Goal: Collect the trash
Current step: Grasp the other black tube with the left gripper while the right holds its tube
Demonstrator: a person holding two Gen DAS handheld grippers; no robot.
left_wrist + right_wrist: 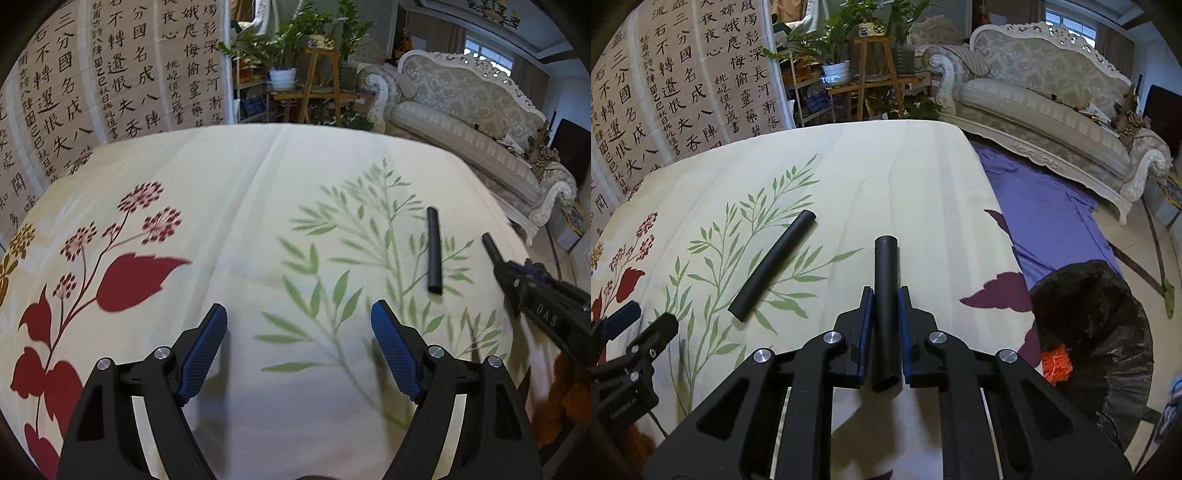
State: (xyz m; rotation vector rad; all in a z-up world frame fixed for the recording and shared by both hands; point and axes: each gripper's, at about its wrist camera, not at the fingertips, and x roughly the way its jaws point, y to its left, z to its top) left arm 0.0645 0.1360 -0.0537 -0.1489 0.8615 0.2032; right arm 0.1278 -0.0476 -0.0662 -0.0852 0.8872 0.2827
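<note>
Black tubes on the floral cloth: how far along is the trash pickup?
Done: something orange already lies in the black-bagged bin. In hand: the right gripper is shut on one black tube, not yet over the bin. Left: the second black tube lies loose on the floral cloth; the left gripper is open and empty.

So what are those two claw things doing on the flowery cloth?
A person is tidying up trash with a gripper in each hand. The right gripper is shut on a black tube, which sticks out past its fingers. The left gripper hangs open over the flowered cloth, holding nothing. A second black tube lies loose on the cloth. A bin lined with a black bag stands beside the table.
</note>
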